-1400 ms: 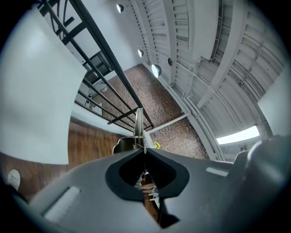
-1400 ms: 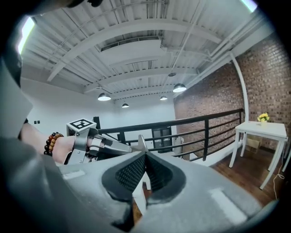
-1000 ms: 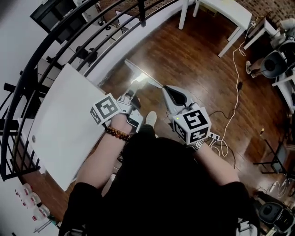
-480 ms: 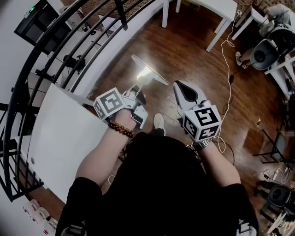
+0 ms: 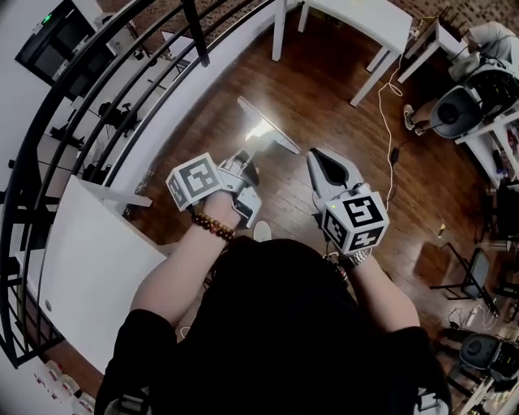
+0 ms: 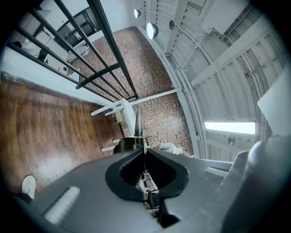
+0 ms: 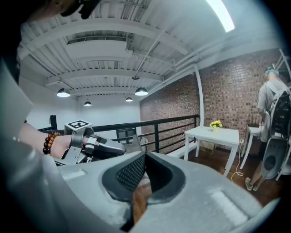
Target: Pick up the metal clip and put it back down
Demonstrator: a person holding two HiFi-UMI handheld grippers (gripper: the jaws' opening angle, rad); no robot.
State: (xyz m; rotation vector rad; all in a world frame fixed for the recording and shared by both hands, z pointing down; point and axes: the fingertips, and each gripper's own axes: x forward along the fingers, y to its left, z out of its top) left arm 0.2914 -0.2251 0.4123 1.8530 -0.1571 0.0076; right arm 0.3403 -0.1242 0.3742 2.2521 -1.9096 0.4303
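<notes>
The metal clip (image 5: 265, 130) is a flat shiny piece that sticks out past my left gripper (image 5: 246, 160), which is shut on its near end. In the left gripper view the clip (image 6: 139, 125) shows edge-on as a thin upright blade rising from the closed jaws of the left gripper (image 6: 144, 150). My right gripper (image 5: 313, 156) hangs beside it over the wooden floor, shut with nothing between its pads. The right gripper view shows its own jaws (image 7: 145, 155) closed, with the left gripper (image 7: 97, 145) and the clip's grey tip (image 7: 134, 142) at the left.
A black railing (image 5: 122, 89) curves along the left. A white table (image 5: 89, 259) lies at the lower left, another white table (image 5: 361, 16) at the top. A cable (image 5: 389, 97) trails over the floor towards an office chair (image 5: 454, 109). A person (image 7: 272, 102) stands at far right.
Both grippers have travelled together over the wooden floor, away from the white table at the left, which has slid down and out to the picture's edge. The left gripper still holds the clip.
</notes>
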